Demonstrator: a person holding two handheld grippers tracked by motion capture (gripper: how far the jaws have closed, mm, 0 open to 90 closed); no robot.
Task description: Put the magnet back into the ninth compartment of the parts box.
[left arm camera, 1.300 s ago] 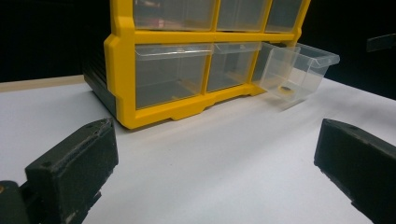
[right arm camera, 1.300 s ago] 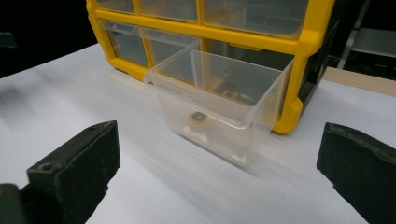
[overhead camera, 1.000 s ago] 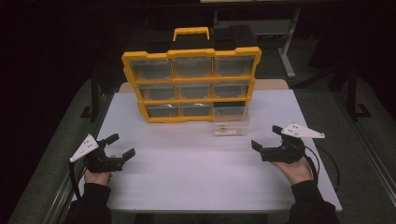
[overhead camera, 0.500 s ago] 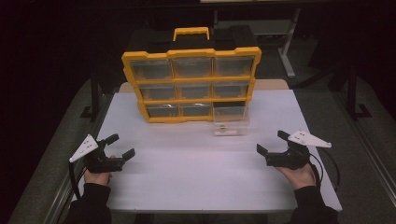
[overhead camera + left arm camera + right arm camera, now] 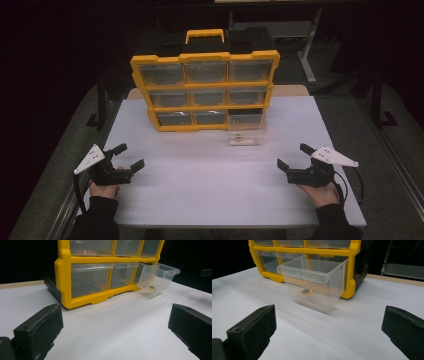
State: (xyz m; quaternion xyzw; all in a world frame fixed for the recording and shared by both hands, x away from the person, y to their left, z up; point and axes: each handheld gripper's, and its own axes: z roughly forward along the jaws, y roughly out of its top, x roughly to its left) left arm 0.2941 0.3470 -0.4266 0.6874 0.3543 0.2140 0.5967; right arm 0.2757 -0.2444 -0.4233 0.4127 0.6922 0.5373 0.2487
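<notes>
A yellow organizer cabinet [image 5: 205, 90] with clear drawers stands at the back middle of the white table [image 5: 210, 185]. Its bottom right drawer [image 5: 246, 131] is pulled out toward me; the same drawer [image 5: 314, 282] holds a small round part [image 5: 306, 291] on its floor. The cabinet [image 5: 87, 277] and the open drawer [image 5: 157, 277] also appear in the left gripper view. My left gripper [image 5: 127, 156] rests open near the table's front left, nothing between its jaws. My right gripper [image 5: 295, 156] rests open near the front right, also holding nothing.
A yellow carry handle [image 5: 204, 35] tops the cabinet. Dark floor and metal table legs [image 5: 310, 55] lie beyond the table's far edge. A cable [image 5: 350, 182] trails from the right gripper near the table's right edge.
My right gripper has drawn back toward me and lowered toward the table's front right. The left gripper has stayed in place.
</notes>
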